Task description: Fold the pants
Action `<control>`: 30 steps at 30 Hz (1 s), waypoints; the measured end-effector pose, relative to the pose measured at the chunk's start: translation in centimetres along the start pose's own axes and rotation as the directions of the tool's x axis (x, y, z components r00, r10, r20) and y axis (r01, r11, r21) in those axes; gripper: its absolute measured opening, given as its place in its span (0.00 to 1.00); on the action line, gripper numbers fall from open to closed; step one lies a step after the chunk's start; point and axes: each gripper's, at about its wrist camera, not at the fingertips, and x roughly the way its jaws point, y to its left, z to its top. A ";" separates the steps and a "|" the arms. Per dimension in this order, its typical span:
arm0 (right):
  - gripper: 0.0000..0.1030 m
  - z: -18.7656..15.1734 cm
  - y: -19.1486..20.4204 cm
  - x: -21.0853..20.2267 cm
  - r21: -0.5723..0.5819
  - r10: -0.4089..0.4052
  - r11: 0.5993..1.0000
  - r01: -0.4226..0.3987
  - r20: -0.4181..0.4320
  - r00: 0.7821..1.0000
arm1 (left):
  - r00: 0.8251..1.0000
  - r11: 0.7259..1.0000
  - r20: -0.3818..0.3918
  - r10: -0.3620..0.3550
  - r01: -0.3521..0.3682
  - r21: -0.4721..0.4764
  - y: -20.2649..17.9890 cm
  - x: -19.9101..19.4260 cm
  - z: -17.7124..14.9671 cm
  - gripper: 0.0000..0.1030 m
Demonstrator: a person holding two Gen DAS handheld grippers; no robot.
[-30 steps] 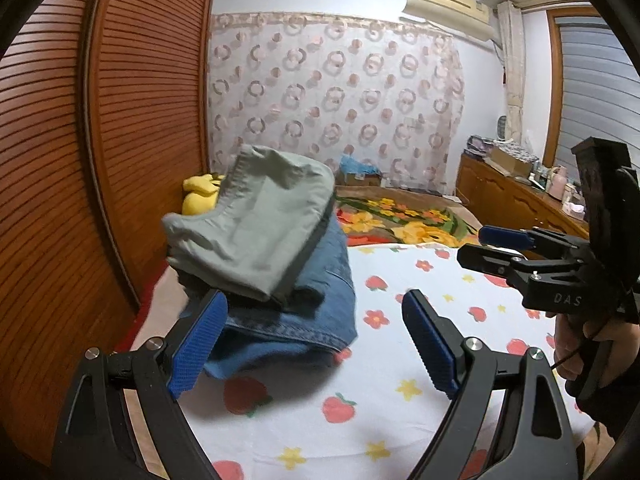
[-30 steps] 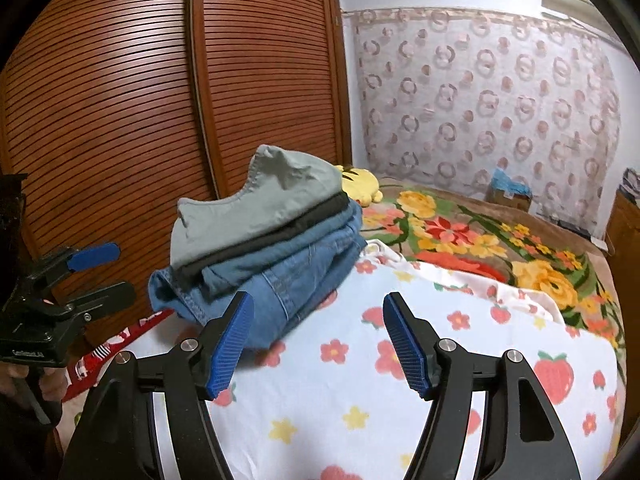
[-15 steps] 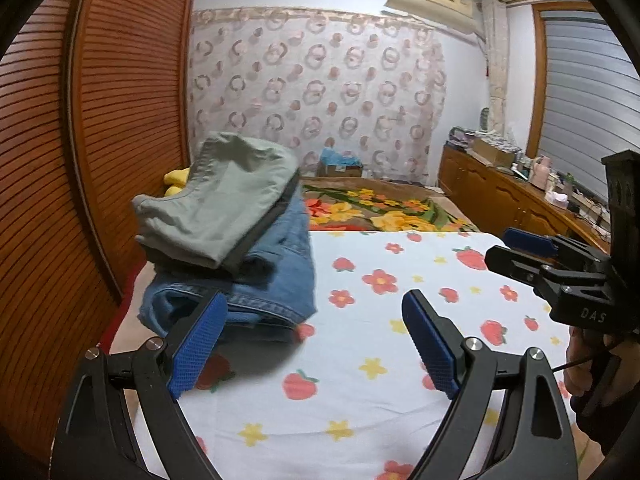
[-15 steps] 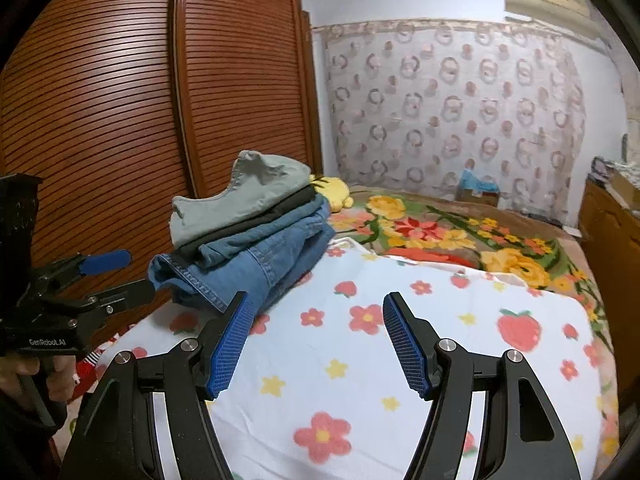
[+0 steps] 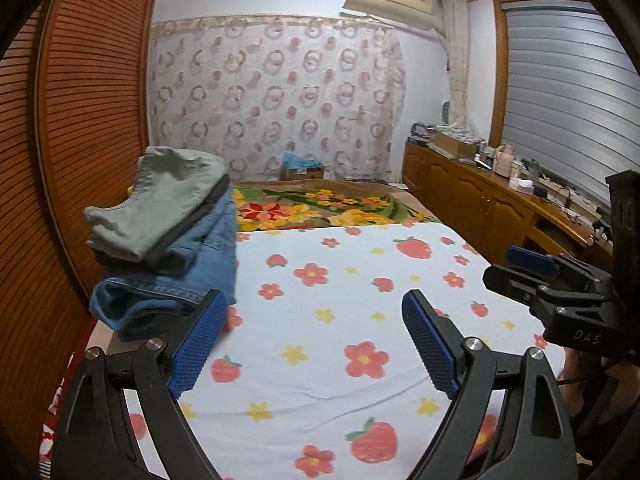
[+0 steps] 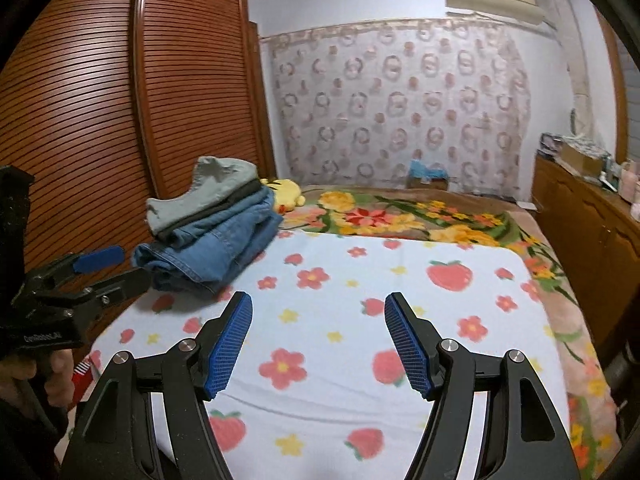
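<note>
A stack of folded pants [image 5: 168, 240] lies at the left side of the bed: grey-green on top, a dark pair under it, blue jeans at the bottom. It also shows in the right wrist view [image 6: 212, 236]. My left gripper [image 5: 316, 340] is open and empty, to the right of the stack and nearer. My right gripper [image 6: 318, 340] is open and empty above the strawberry sheet [image 6: 360, 280]. Each gripper shows at the edge of the other's view.
A wooden slatted wardrobe [image 5: 72, 140] stands along the bed's left edge. A flowered blanket [image 5: 320, 208] covers the far end, with a yellow plush toy [image 6: 288, 196] behind the stack. A wooden cabinet [image 5: 500, 208] with clutter runs along the right wall.
Both grippers have drawn back and away from the stack, which now looks smaller and farther left. More of the sheet shows. Both stay open.
</note>
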 end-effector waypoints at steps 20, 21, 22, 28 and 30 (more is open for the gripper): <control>0.69 0.2 1.5 -3.4 0.050 -0.113 0.992 0.112 0.034 0.993 | 0.999 1.000 0.033 -0.007 0.006 0.024 -3.5 -1.9 0.3 0.87; 0.69 0.1 1.7 -3.6 0.050 -0.114 0.993 0.112 0.040 0.993 | 0.999 1.000 0.036 -0.009 0.008 0.024 -3.5 -2.0 0.4 0.87; 0.69 0.2 1.9 -3.8 0.049 -0.116 0.992 0.113 0.045 0.992 | 0.999 1.000 0.043 -0.010 0.009 0.025 -3.5 -2.3 0.4 0.87; 0.69 -0.9 2.3 -4.8 0.053 -0.128 0.991 0.124 0.075 0.989 | 0.997 0.999 0.071 0.005 -0.007 0.031 -3.5 -3.7 0.7 0.87; 0.69 -1.4 2.1 -5.1 0.052 -0.129 0.991 0.125 0.082 0.988 | 0.997 1.000 0.074 0.008 -0.010 0.027 -3.3 -3.8 0.7 0.87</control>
